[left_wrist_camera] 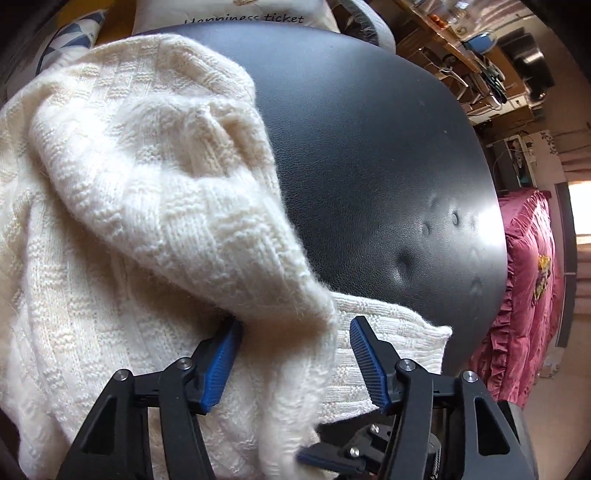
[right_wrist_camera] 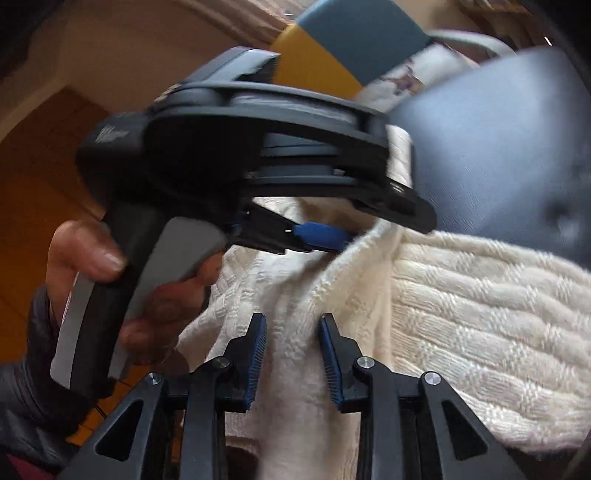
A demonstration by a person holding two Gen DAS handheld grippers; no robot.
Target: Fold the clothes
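- On the black padded leather seat (left_wrist_camera: 369, 155) lies the cream cable-knit sweater (left_wrist_camera: 122, 206), spread over its left and near parts, with one thick fold raised and drooping toward the camera.
- Left gripper (left_wrist_camera: 295, 347) points steeply down at that fold's lower tip; the knit hangs between its blue ribbed pads (left_wrist_camera: 225, 354), touching the left one, while the right pad stands apart from the wool. Its jaws are narrowly parted and I judge them not yet pinching.
- Right gripper (right_wrist_camera: 291, 354), seen from its own camera, straddles a vertical ridge of the same sweater (right_wrist_camera: 480, 332); the ridge runs along the fingers, away from the lens. Whether its narrow jaws press the cloth I cannot tell.
- Both grippers sit at the same near edge, close together; the left tool's body and the bare hand (right_wrist_camera: 110, 280) holding it crowd the right one's view.
- Likely next: grip and carry the fold across the garment, toward the bare seat.
- Beyond stand a white printed cushion (left_wrist_camera: 236, 14) and a pink ruffled cover (left_wrist_camera: 524, 295), both well apart from the sweater's near edge.
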